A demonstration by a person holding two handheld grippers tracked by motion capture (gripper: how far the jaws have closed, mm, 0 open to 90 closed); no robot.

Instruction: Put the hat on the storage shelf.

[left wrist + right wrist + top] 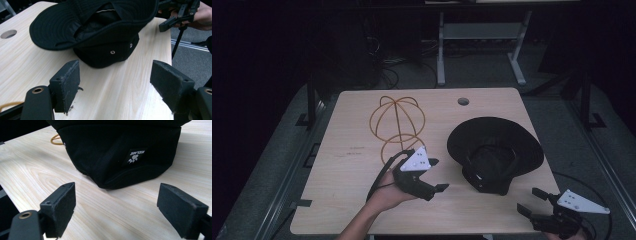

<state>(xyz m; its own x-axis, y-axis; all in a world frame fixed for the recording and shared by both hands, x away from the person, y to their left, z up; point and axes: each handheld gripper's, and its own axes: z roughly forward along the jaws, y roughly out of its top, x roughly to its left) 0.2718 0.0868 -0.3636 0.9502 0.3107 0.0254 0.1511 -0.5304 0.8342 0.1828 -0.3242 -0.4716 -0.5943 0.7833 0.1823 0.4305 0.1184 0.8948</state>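
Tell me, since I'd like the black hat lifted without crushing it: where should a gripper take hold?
Probably the black hat is best pinched at its brim: a thin, flat edge sticking out beyond the bulky crown. The open left gripper could come from the hat's left, where the brim overhangs the table.

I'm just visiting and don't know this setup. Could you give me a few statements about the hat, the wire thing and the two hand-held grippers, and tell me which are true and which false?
1. The black hat lies upside down on the table. True.
2. The left gripper is clamped on the hat's brim. False: its jaws are open and short of the hat.
3. The wire hat stand sits left of the hat in the high view. True.
4. The right gripper holds the wire stand. False: it is open and empty, near the table's front right corner.
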